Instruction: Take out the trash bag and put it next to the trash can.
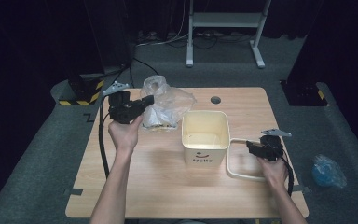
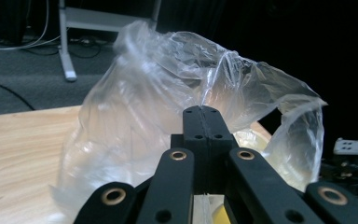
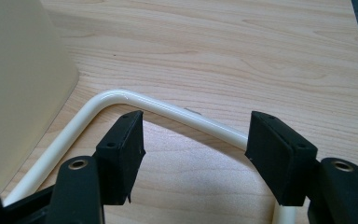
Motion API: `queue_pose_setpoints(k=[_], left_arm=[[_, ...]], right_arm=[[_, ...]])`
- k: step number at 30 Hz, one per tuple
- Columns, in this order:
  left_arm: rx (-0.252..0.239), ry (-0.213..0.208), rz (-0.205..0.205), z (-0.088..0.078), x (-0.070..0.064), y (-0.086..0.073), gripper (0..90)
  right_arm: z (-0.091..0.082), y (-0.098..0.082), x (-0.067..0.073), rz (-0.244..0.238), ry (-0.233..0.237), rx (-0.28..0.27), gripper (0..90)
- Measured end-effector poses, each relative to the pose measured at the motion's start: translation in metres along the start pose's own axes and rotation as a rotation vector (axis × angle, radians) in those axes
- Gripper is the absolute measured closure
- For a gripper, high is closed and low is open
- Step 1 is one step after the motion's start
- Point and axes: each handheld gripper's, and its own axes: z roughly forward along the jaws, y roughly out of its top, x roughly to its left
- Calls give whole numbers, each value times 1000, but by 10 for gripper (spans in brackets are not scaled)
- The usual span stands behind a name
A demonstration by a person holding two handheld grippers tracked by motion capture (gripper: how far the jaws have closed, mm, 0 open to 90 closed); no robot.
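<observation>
The left gripper [image 2: 200, 112] has its fingers pinched tight on a fold of the clear plastic bag [image 2: 158, 88], which hangs just left of the cream bin [image 1: 205, 135] on the bench [image 1: 158, 182]. The thin bag could slip out or tear if it gets pulled hard. The right gripper [image 3: 193, 140] has wide fingers, with the bin's white handle [image 3: 186, 116] between them, not squeezed. With nothing holding the bin, a tug from the bag could push or tip it.
</observation>
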Motion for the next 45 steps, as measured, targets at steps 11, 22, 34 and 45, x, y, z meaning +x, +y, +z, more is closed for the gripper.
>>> queue_pose_setpoints(k=[11, 22, 34, 45], left_arm=[[38, 57, -42, 0, 27, -25, 900], [69, 106, -30, 2, 40, -39, 900], [91, 154, -28, 6, 52, -52, 900], [123, 180, -36, 16, 60, -66, 900]], right_arm=[[-1, -2, -2, -6, -2, -7, 367], [-4, -8, -4, 5, -8, -19, 370], [-7, -11, -6, 14, -8, -17, 374], [-9, -11, -5, 23, 27, -34, 385]])
